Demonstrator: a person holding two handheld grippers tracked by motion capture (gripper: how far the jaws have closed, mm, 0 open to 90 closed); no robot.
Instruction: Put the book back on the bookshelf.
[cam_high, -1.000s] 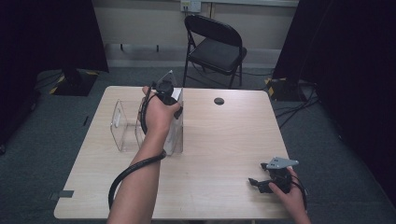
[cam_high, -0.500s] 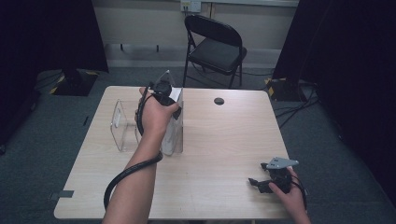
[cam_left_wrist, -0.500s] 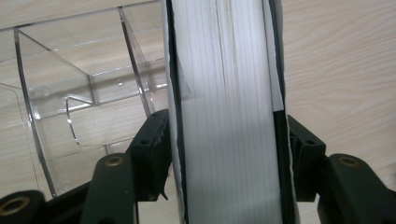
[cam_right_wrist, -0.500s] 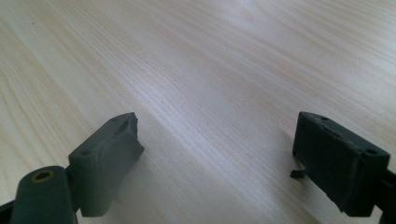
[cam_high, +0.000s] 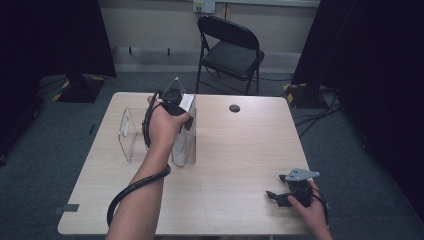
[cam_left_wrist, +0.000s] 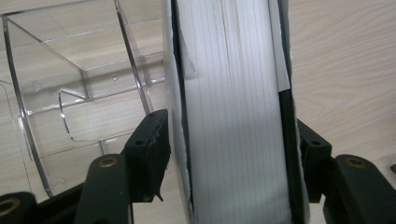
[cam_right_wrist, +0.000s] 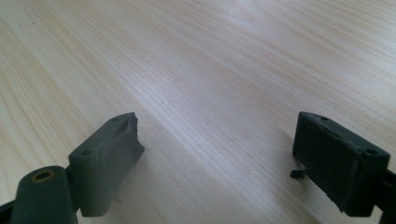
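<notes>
Left jaws easing off the book, right jaws wide over bare wood.

The left gripper (cam_left_wrist: 231, 154) has just been opening around the thick white-paged book (cam_left_wrist: 233, 116), mid-frame, upright beside the clear plastic file holder (cam_left_wrist: 70, 93); unsupported, it may topple. The right gripper (cam_right_wrist: 215, 154) idles.

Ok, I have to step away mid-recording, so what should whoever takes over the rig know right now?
Left gripper: over the book, one jaw on each side. Its jaws have just been opening and the pads look barely clear of the covers.
Right gripper: open, holding nothing, low over the table at its near right corner.
Book: upright at the right end of the clear rack; the compartment beside it is empty.
Done: book looks placed.
Left: probably finish the release and lift the left gripper straight off.
</notes>
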